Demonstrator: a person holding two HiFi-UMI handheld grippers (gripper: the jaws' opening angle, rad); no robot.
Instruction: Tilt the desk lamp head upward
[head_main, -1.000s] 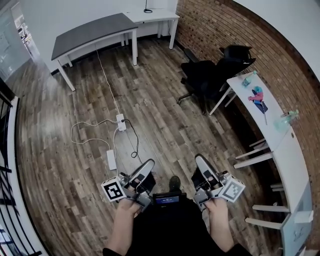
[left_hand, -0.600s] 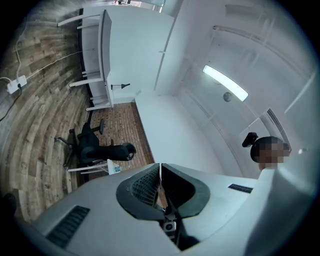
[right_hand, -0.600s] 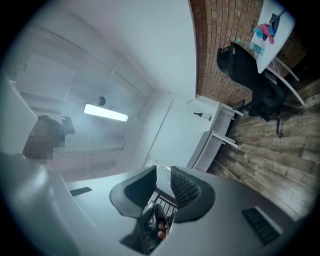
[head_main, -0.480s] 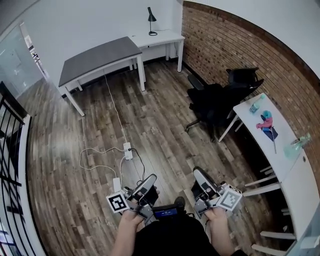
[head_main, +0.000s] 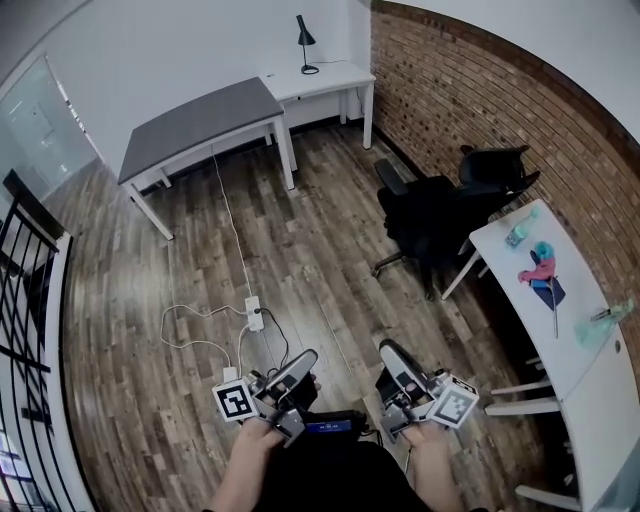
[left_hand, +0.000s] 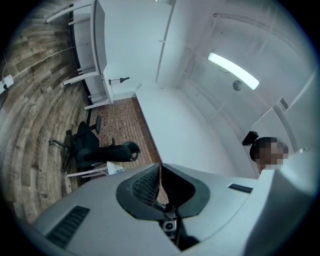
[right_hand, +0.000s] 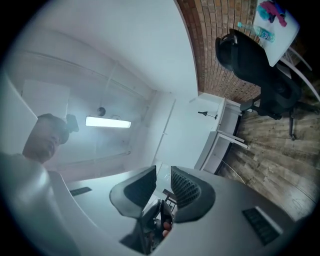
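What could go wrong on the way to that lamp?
1. A white cable and a power strip lie on the floor between the person and the far desk lamp. A foot could catch on them.
2. The lamp looks thin and stands on a small base on the white desk. A hard push on its head might tip it over instead of tilting it.

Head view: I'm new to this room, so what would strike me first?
The red brick wall along the right dominates, with two black office chairs before it. At the far end a small black desk lamp stands on a white desk, and a white power strip with cables lies on the wooden plank floor.
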